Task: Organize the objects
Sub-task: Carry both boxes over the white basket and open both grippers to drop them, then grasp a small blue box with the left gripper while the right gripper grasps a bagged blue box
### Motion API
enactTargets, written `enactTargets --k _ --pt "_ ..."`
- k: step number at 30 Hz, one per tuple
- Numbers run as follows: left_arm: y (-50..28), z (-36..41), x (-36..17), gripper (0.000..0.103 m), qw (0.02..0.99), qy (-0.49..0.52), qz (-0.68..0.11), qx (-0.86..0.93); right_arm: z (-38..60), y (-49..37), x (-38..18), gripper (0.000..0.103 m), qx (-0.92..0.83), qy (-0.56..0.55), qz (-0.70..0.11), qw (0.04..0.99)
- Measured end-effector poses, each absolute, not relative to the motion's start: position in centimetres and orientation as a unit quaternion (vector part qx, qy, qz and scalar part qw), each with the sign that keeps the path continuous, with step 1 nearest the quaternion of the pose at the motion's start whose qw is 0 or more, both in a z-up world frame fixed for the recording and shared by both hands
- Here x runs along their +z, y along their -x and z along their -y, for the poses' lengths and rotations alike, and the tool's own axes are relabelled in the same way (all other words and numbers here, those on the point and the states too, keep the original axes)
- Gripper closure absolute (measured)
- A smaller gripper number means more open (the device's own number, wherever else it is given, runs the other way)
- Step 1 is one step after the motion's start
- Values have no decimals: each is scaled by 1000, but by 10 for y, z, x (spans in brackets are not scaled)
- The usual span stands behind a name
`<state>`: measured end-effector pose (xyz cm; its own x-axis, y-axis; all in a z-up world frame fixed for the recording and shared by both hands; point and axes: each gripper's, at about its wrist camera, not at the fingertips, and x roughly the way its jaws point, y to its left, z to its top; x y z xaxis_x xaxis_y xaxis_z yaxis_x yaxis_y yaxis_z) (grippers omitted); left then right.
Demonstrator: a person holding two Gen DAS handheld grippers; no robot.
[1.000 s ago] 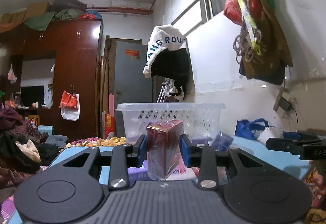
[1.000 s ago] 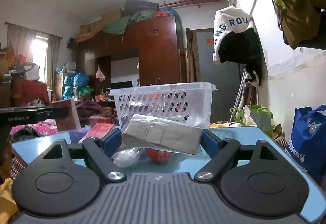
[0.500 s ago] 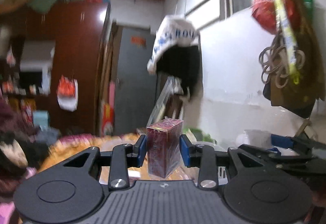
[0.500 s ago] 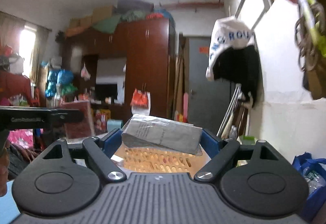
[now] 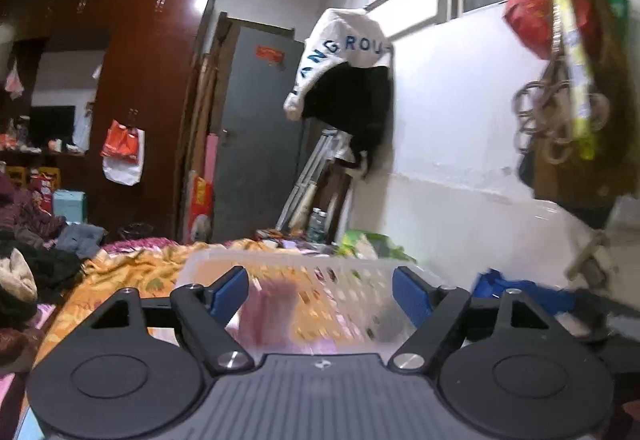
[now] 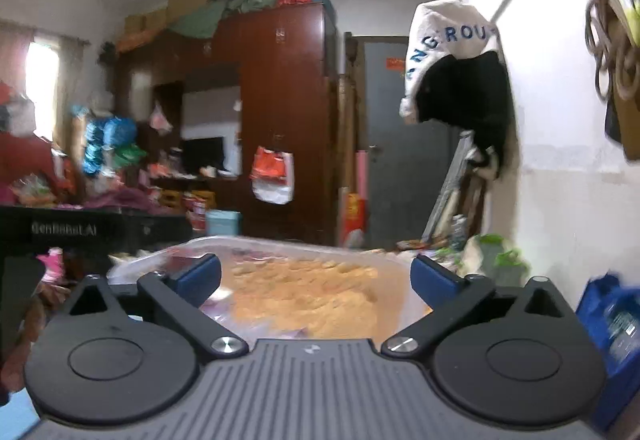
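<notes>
Just below both grippers stands a clear perforated plastic basket [image 5: 304,260] [image 6: 280,242]. My left gripper [image 5: 320,294] hangs over it with its jaws opening. A blurred dark red box [image 5: 268,316] sits below and between the blue pads, loose and untouched, inside the basket. My right gripper [image 6: 316,280] is also above the basket, jaws opening wide, and nothing is between its pads. The grey paper packet it carried is out of sight. In the right wrist view the left gripper's black body [image 6: 80,230] shows at the left edge.
Orange patterned bedding [image 5: 132,276] lies beyond the basket. A dark red wardrobe [image 6: 280,111] and a grey door [image 5: 256,143] stand behind. The white wall [image 5: 460,159] on the right carries a hung hoodie [image 5: 344,75] and bags. A blue bag [image 6: 616,320] sits at right.
Both grippers opened and let go: the red box slipped down out of the left jaws toward the basket, and the grey packet dropped away from the right jaws. Both hands rose over the basket.
</notes>
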<state>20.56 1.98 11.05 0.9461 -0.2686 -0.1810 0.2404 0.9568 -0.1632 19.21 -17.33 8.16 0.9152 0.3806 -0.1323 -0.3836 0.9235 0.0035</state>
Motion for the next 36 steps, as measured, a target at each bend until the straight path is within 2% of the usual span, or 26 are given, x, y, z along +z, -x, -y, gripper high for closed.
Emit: enactTargets --k 9,19,28,29,32,36 --pt "-113 -69 45 17 982 65 -134 -117 169 -99 17 0 246 37 -65 966" --pt "-125 -97 18 17 974 43 -211 -76 146 -114 15 3 249 87 -109 958" --pt "-125 -82 10 17 970 6 -226 -85 134 -120 9 12 245 110 -157 950" --pt "-124 -81 9 17 970 3 -226 -84 134 -121 8 26 244 110 -162 950" --pt "-124 -81 9 17 970 -2 -228 -83 135 -120 4 27 241 115 -167 949" --pt "-126 -80 8 17 968 1 -240 -78 152 -105 5 28 228 77 -114 964"
